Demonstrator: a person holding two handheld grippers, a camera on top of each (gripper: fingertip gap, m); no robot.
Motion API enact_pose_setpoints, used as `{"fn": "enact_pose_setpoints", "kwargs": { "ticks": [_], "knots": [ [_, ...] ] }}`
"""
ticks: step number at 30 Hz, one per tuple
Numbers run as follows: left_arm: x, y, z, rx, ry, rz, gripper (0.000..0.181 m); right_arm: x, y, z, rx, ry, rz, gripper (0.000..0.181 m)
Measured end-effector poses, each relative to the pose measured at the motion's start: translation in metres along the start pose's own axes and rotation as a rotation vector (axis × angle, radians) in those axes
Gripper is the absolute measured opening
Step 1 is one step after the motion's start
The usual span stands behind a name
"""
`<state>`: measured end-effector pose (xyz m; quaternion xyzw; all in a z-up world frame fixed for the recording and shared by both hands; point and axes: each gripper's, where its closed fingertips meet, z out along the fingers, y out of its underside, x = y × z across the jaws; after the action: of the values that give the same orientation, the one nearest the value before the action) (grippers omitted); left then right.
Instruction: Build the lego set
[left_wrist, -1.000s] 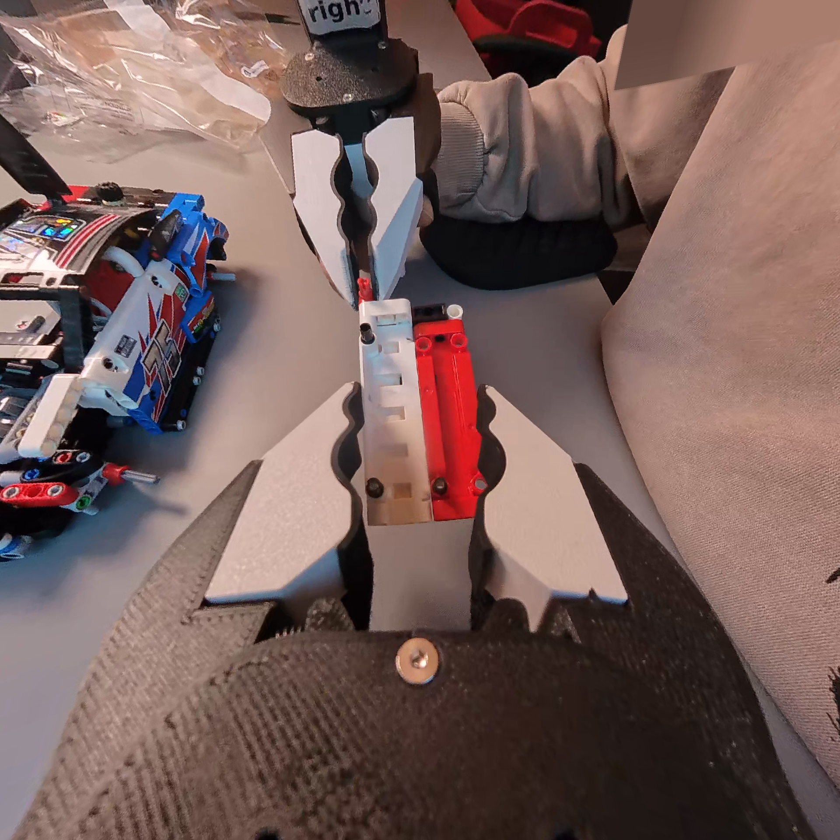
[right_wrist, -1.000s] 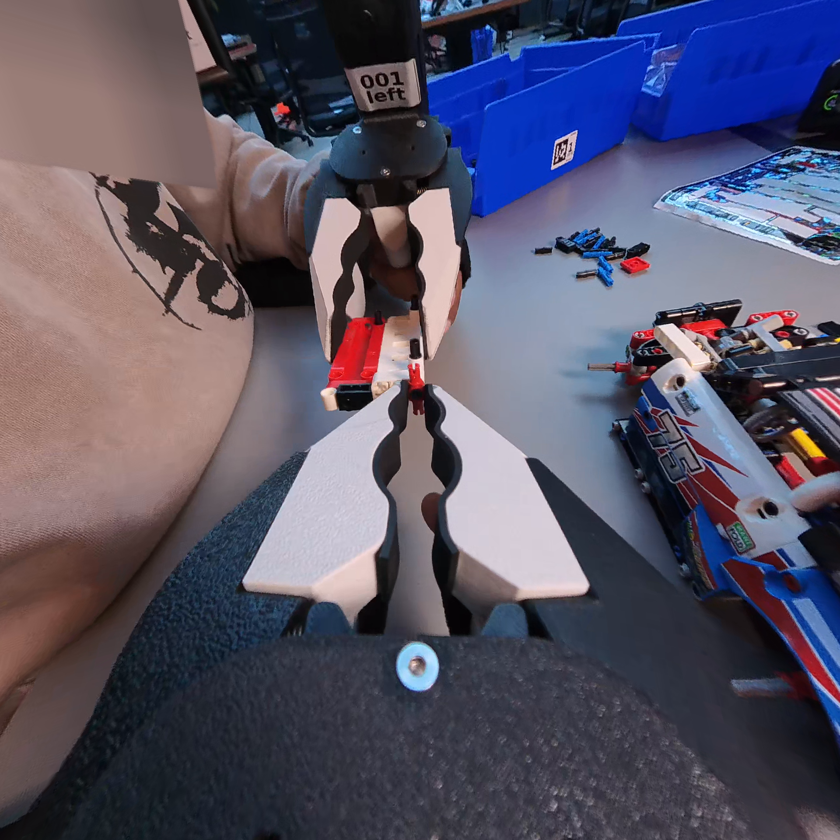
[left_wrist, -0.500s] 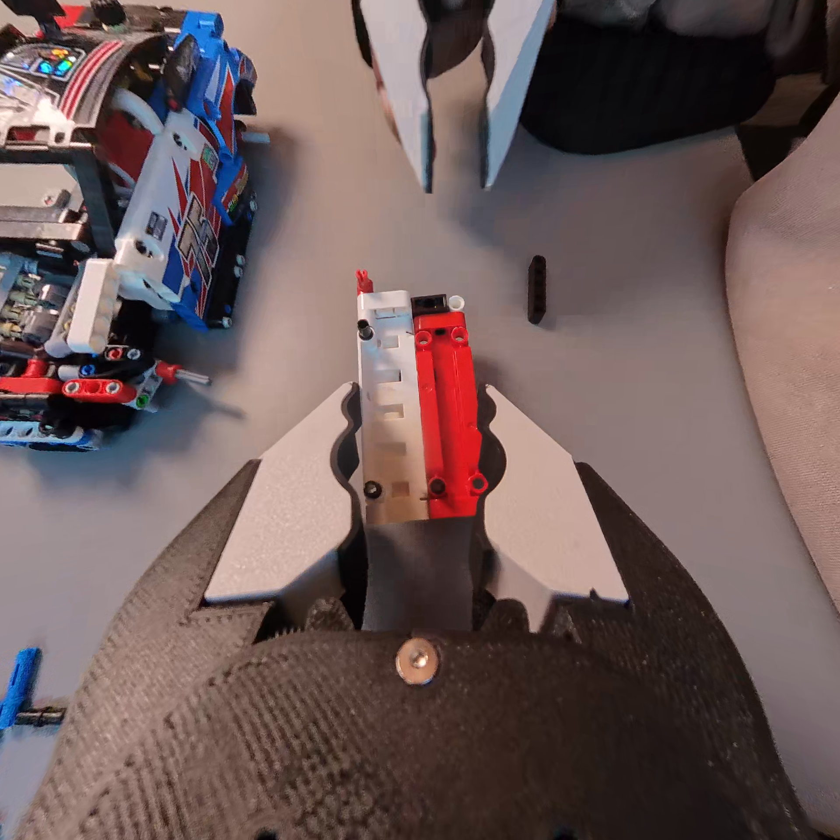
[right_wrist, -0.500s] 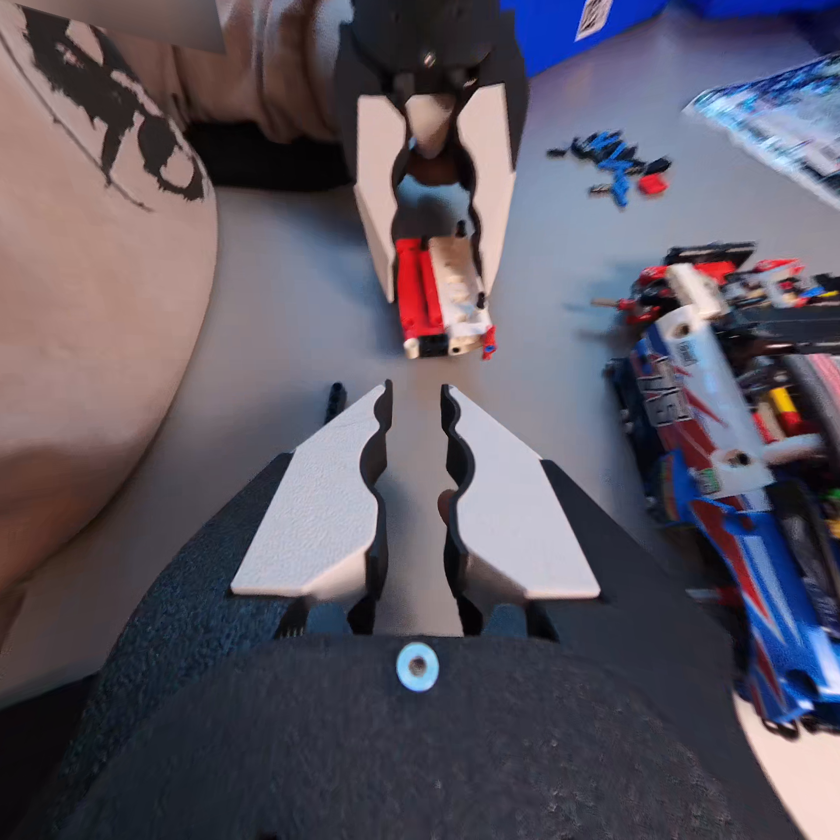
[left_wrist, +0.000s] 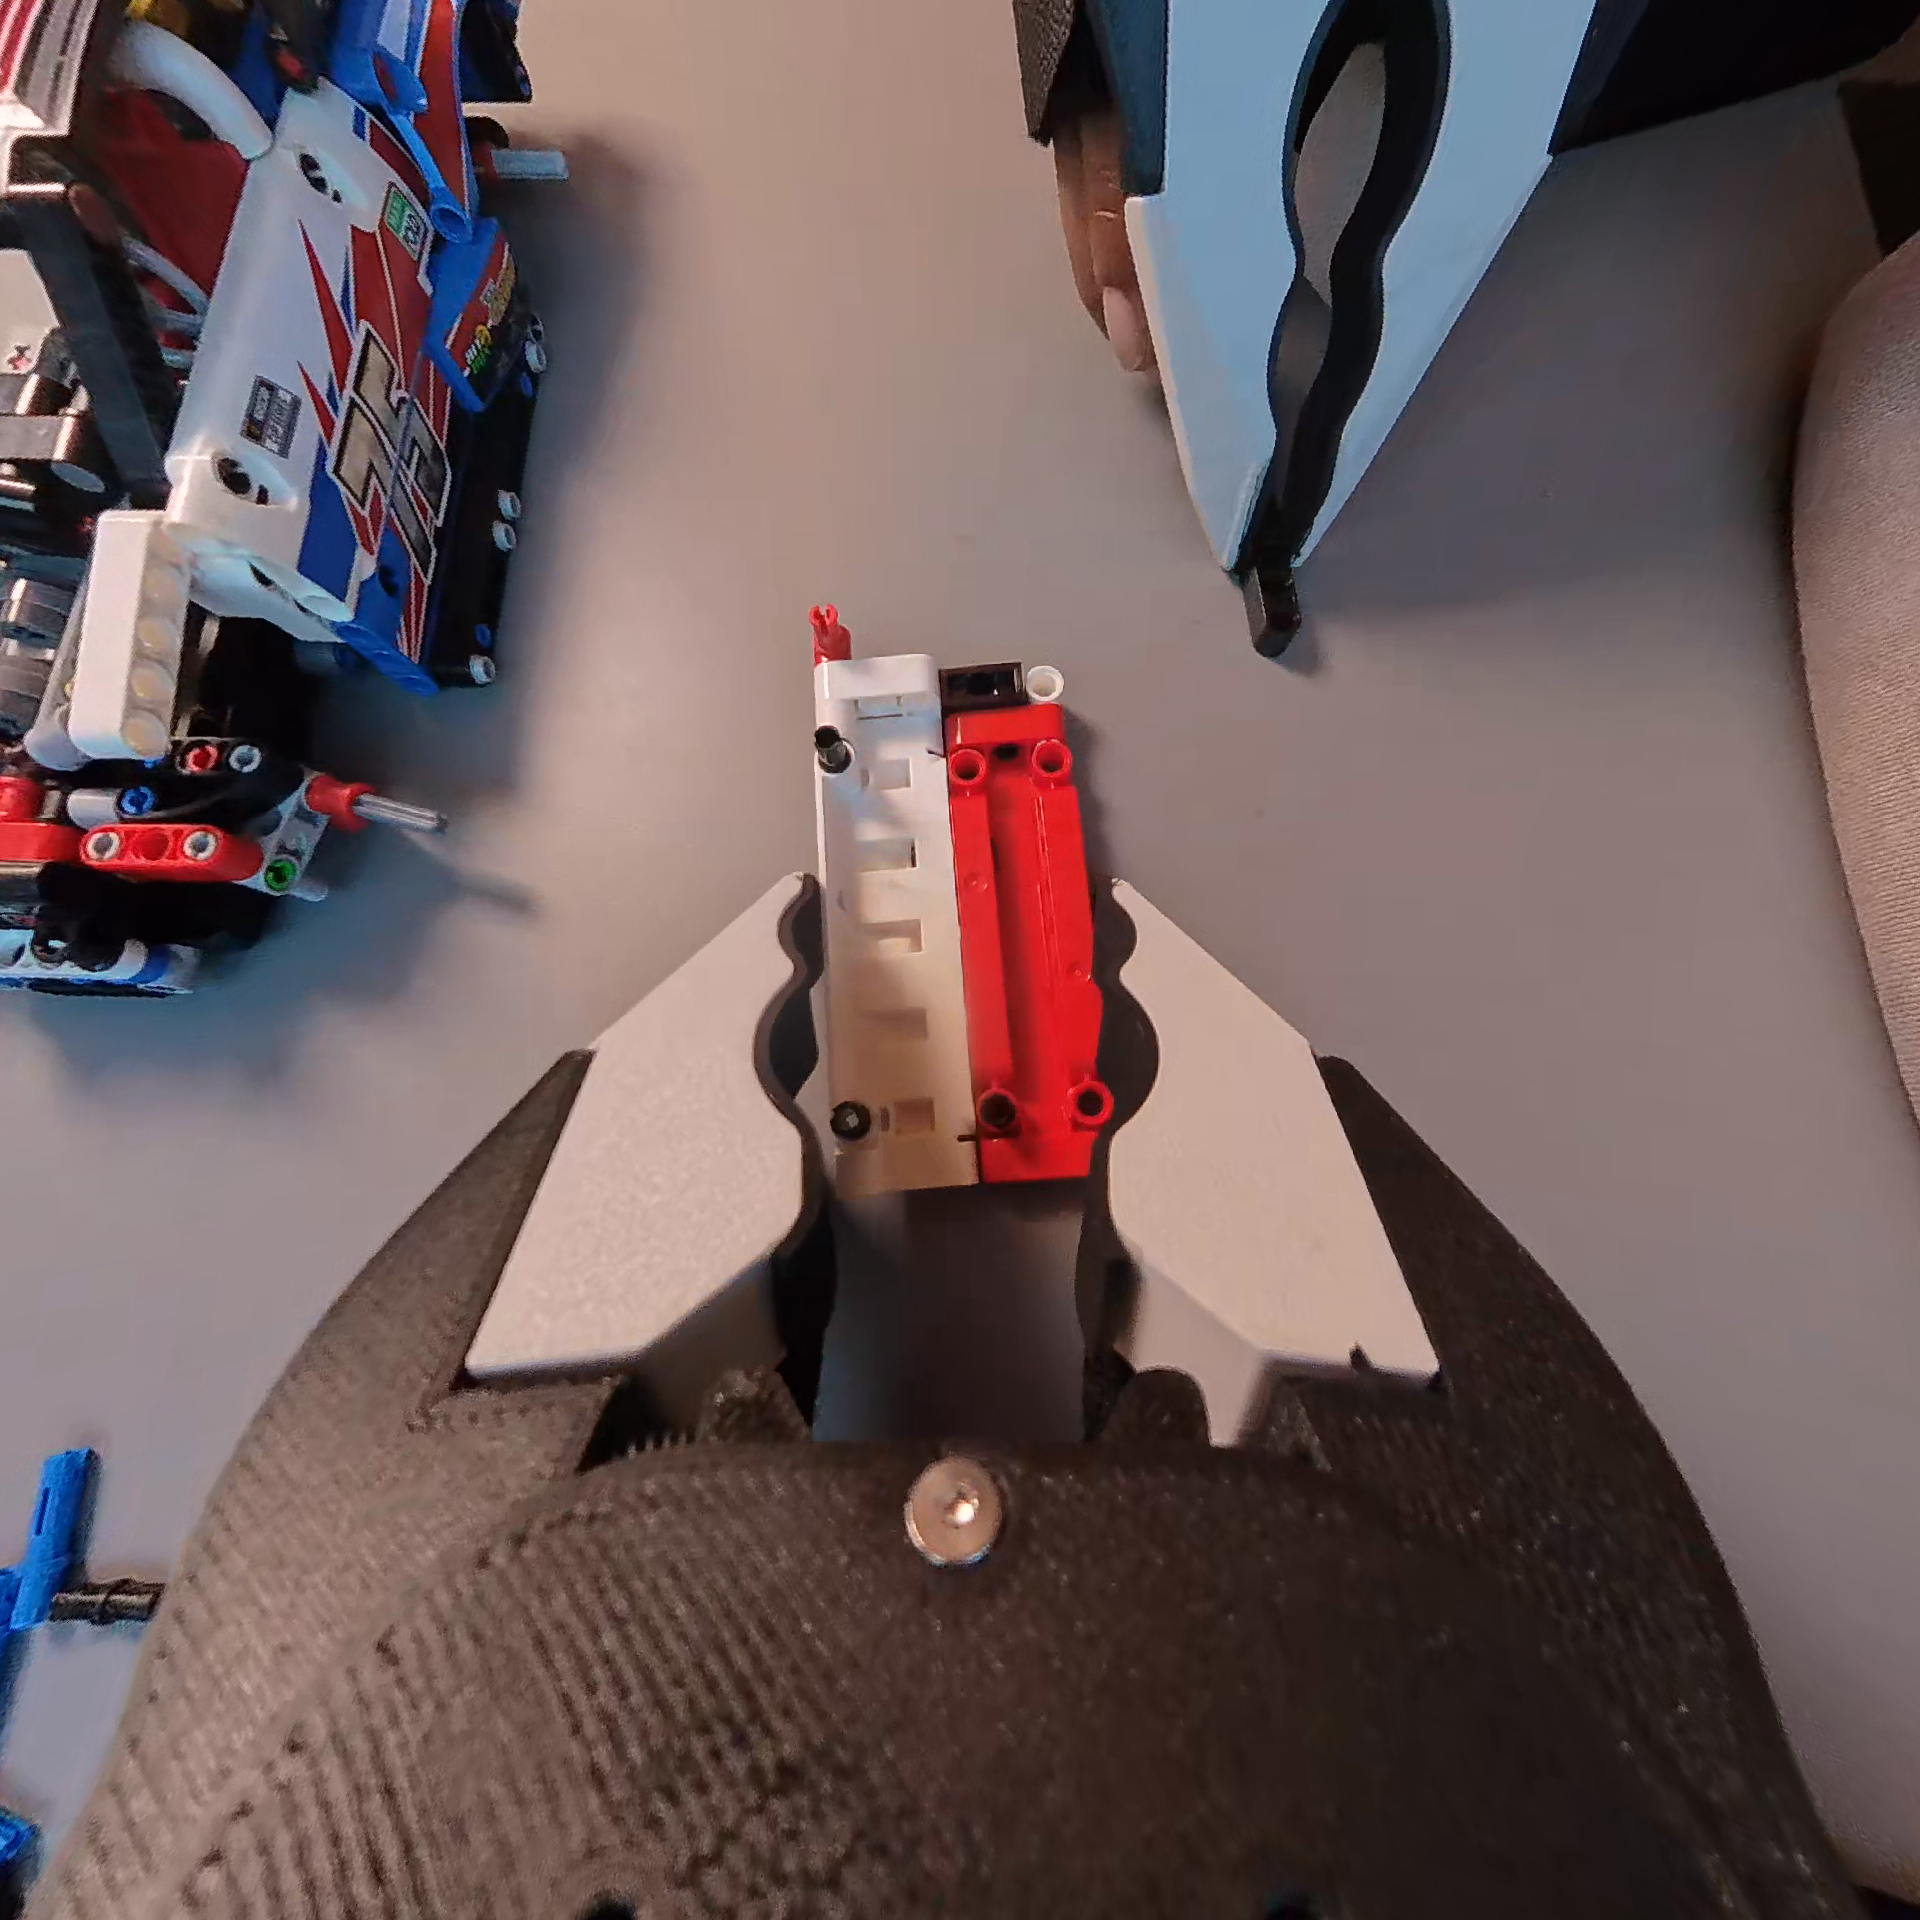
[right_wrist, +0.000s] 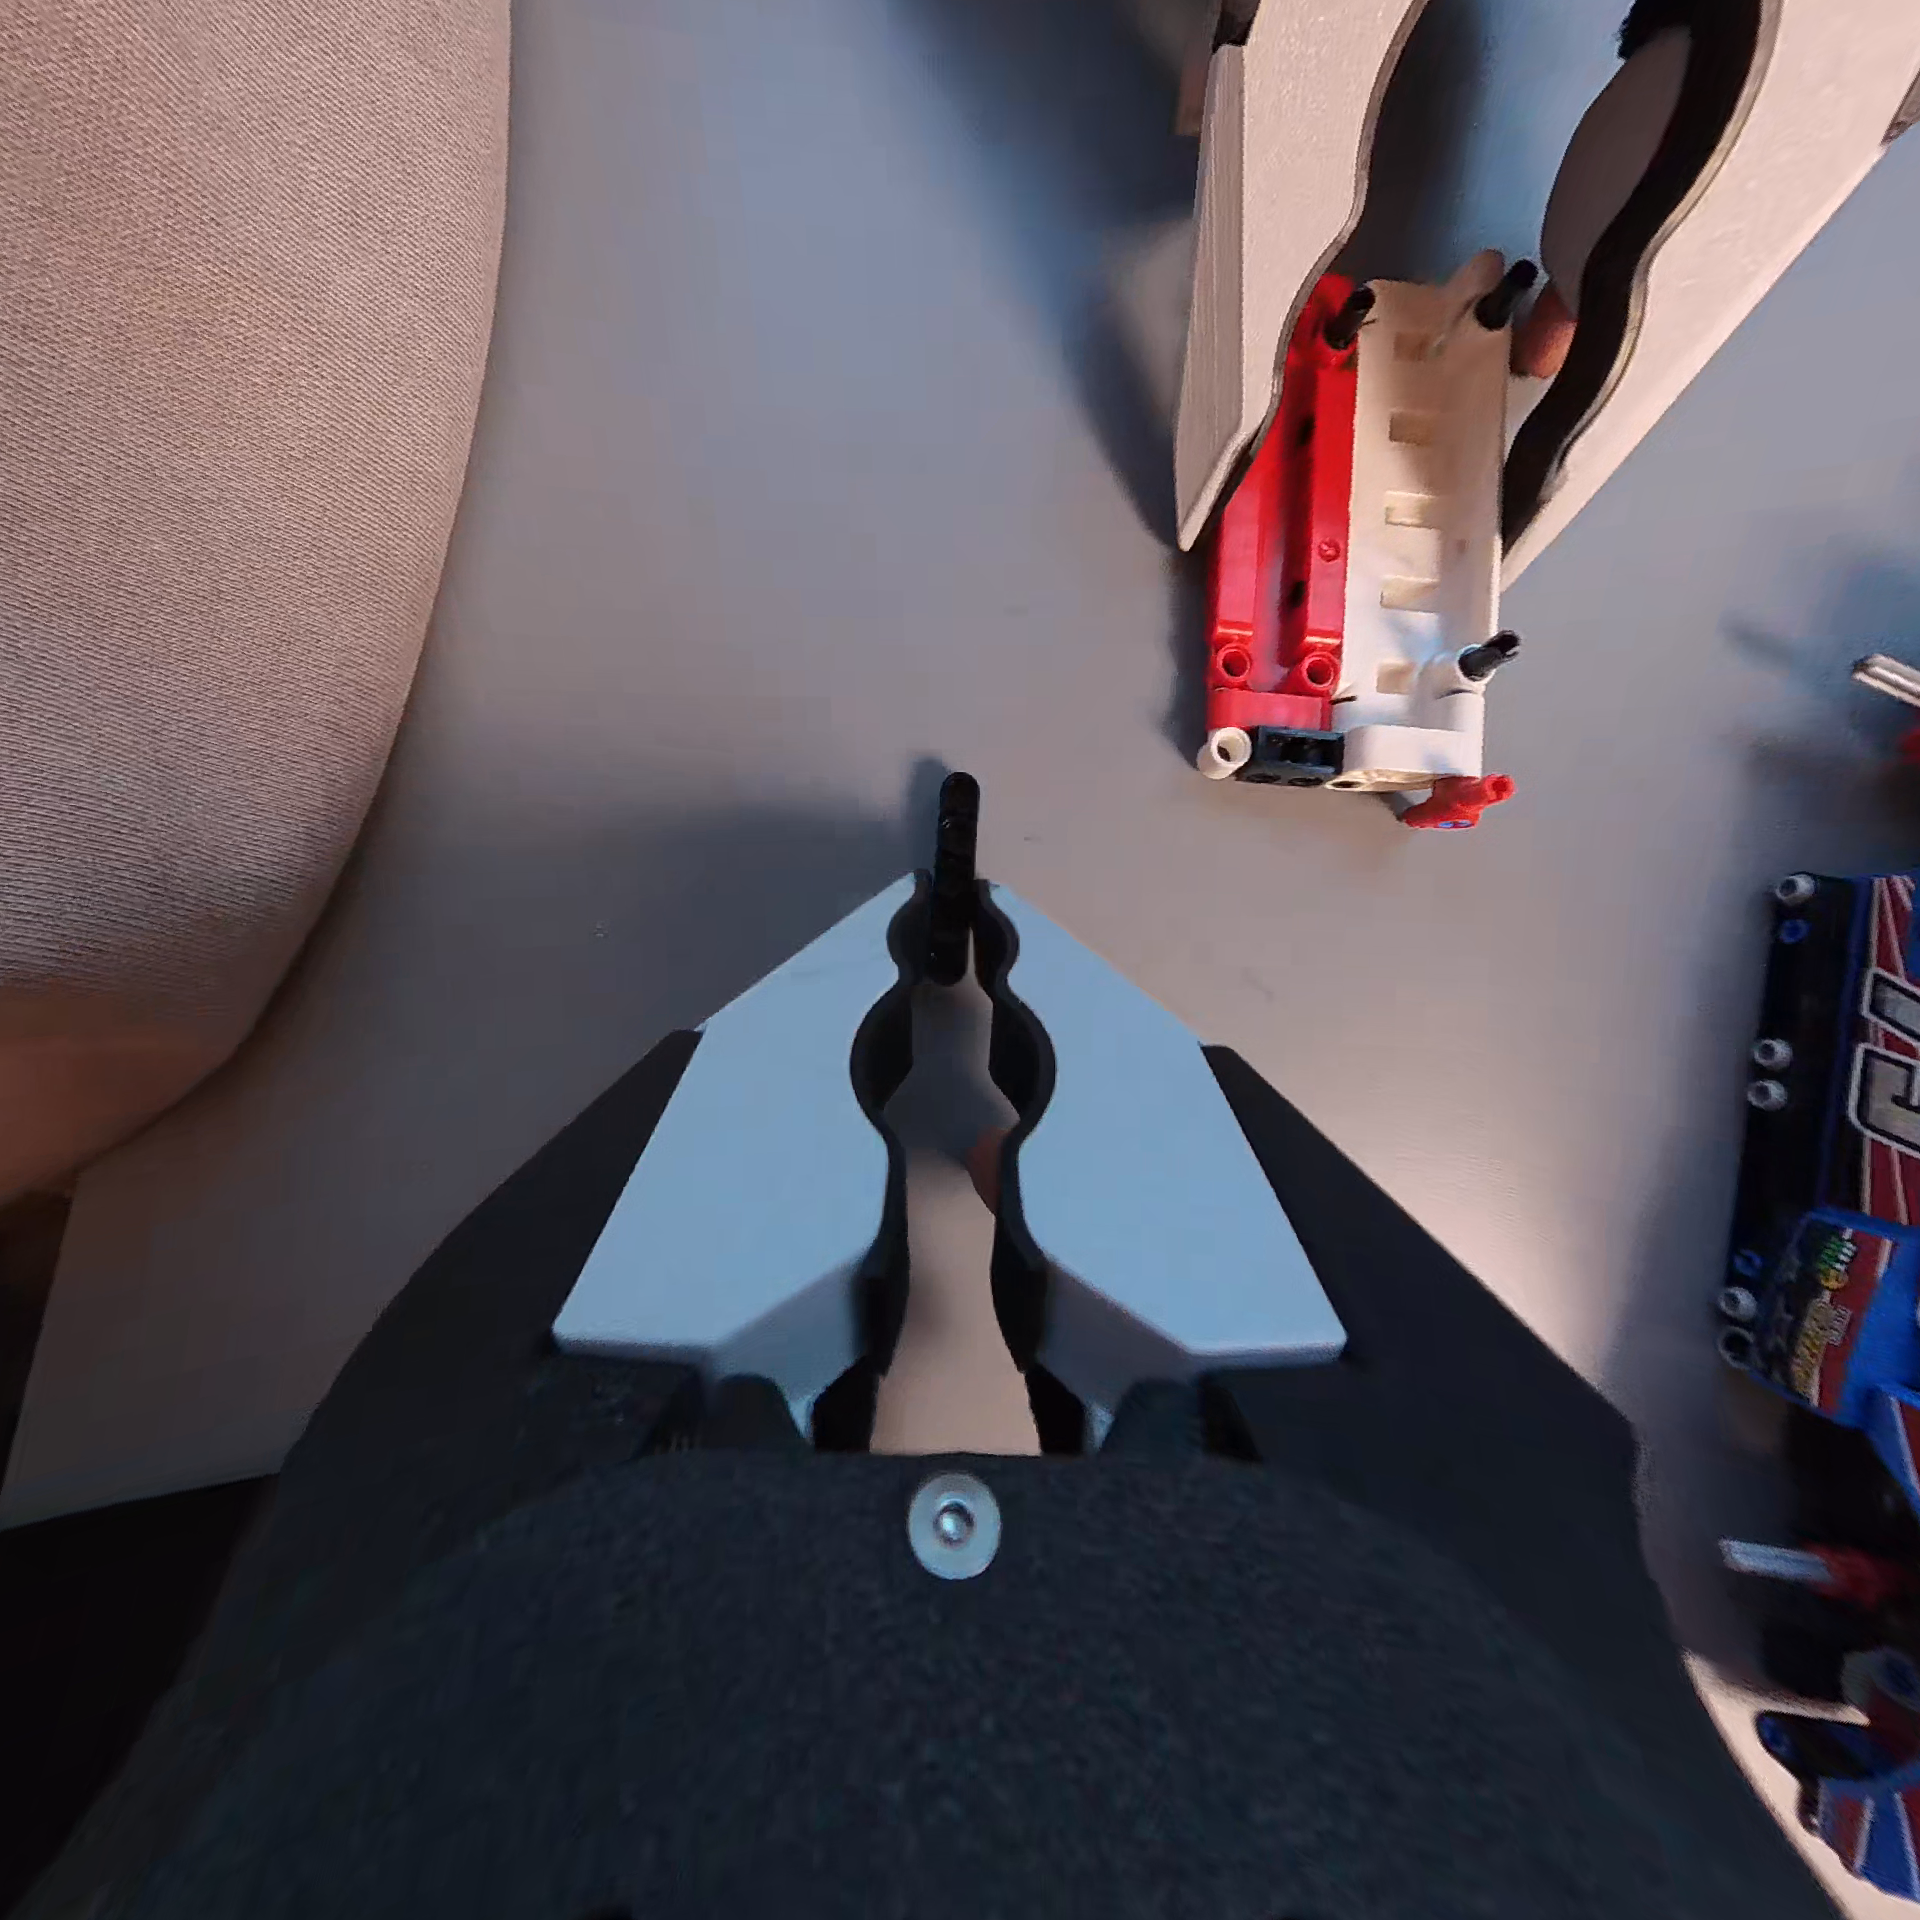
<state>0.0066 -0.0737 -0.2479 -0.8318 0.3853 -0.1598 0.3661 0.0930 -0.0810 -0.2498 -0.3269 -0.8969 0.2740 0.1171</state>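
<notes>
Through my left wrist view, my left gripper (left_wrist: 956, 894) has its jaws pinching a red and white block assembly (left_wrist: 951, 914) from both sides, the white half against one jaw and the red half against the other. The assembly sticks out forward over the grey table (left_wrist: 790, 343), with a small red pin (left_wrist: 828, 632) at its far white corner and a black piece and white ring at the far red end. To the left sits the partly built race car (left_wrist: 281, 499) in white, blue and red, resting on the table and well apart from the assembly. Ahead and to the right, my right gripper (left_wrist: 1270, 582) points down with a short black beam (left_wrist: 1273, 613) nipped at its tips. A loose blue piece (left_wrist: 47, 1527) lies at the lower left edge

Through my right wrist view, my right gripper (right_wrist: 951, 888) has its jaws pressed nearly together on the black beam (right_wrist: 954, 873), which pokes out past the tips over the table (right_wrist: 727, 520). Up and to the right, the left gripper (right_wrist: 1351, 499) holds the red and white assembly (right_wrist: 1361, 551), with black pins standing up from it. The race car (right_wrist: 1839, 1143) shows at the right edge, blurred. A beige sleeve (right_wrist: 187, 468) fills the left side
</notes>
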Motion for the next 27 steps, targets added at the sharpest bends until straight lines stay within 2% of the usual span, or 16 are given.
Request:
{"fn": "enact_pose_setpoints", "kwargs": {
  "ticks": [1,4,7,11,13,15,19,22,27],
  "knots": [
    [-0.001,0.000,0.000,-0.001,-0.003,-0.005,0.052,0.001,0.000,0.000,0.008,-0.003,0.005,0.003],
    [-0.002,0.000,-0.002,0.005,-0.012,-0.017,0.056,0.007,-0.001,-0.002,0.053,0.006,0.034,0.003],
    [-0.003,-0.005,-0.008,0.042,-0.018,-0.037,0.058,0.020,-0.009,-0.010,0.166,0.038,0.086,0.003],
    [-0.011,-0.021,-0.023,0.176,-0.039,-0.089,0.053,0.050,-0.030,-0.032,0.394,0.128,0.199,0.004],
    [-0.009,-0.034,-0.031,0.265,-0.017,-0.115,0.042,0.067,-0.036,-0.040,0.472,0.190,0.279,0.004],
    [-0.006,-0.047,-0.036,0.358,0.015,-0.159,0.035,0.079,-0.037,-0.040,0.492,0.252,0.315,0.004],
    [-0.006,-0.062,-0.038,0.464,0.045,-0.240,0.036,0.074,-0.052,-0.033,0.533,0.254,0.283,0.004],
    [-0.002,-0.064,-0.037,0.469,0.058,-0.223,0.033,0.066,-0.059,-0.023,0.536,0.207,0.274,0.003],
    [0.012,-0.058,-0.029,0.405,0.095,-0.155,0.012,0.057,-0.064,-0.016,0.540,0.171,0.255,0.004]
  ]
}}
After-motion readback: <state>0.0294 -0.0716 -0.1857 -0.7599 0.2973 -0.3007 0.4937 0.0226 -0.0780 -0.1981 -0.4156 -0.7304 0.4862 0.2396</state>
